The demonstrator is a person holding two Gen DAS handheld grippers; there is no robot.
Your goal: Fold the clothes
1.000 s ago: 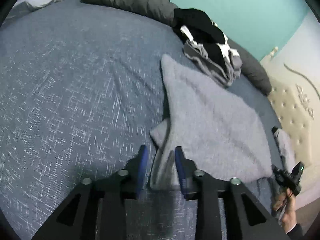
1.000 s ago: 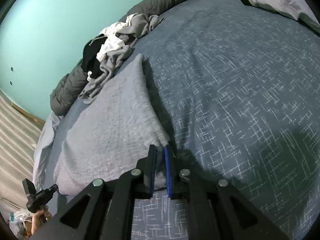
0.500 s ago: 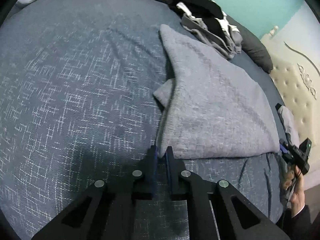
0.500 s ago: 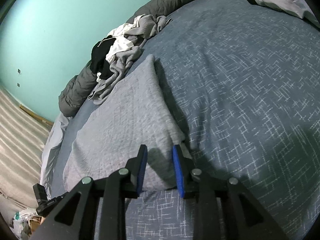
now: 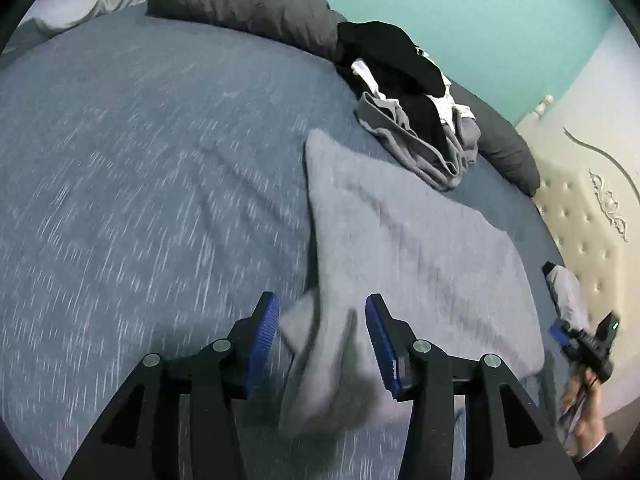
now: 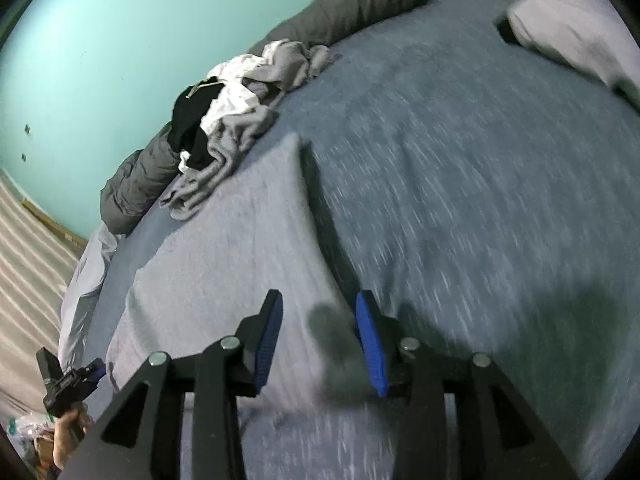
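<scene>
left wrist: close, facing bed [image 5: 140,200] | right wrist: same | shared: grey garment [image 5: 420,248]

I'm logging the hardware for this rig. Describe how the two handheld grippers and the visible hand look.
The left gripper and right gripper match: black angular linkage arms with round silver pivot bolts, ending in two flat fingers faced with ribbed blue pads. Seen from afar, one carries a small green light. The bare hand wears a dark sleeve cuff.
</scene>
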